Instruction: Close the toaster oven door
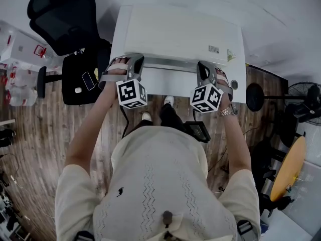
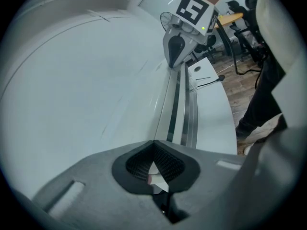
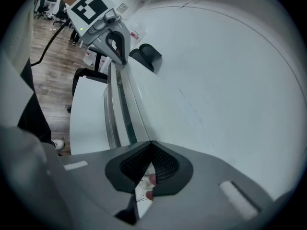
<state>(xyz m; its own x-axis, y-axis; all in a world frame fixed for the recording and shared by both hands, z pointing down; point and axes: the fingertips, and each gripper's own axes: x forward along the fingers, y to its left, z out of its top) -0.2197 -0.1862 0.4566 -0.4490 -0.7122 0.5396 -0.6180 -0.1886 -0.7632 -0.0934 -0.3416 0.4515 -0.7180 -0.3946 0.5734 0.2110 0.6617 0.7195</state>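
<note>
- 2 tongs, each with its jaws drawn together at the tips and nothing gripped: the left tongs and the right tongs.
- Both tips sit at the front top edge of the white toaster oven, the left tongs near its left end and the right tongs near its right end.
- 1 dark strip runs along that edge between them.
- The toaster oven stands on a white counter, right in front of the person.
- Whether its door is fully shut I cannot tell.
- 1 black office chair stands off to the left on the wooden floor.
</note>
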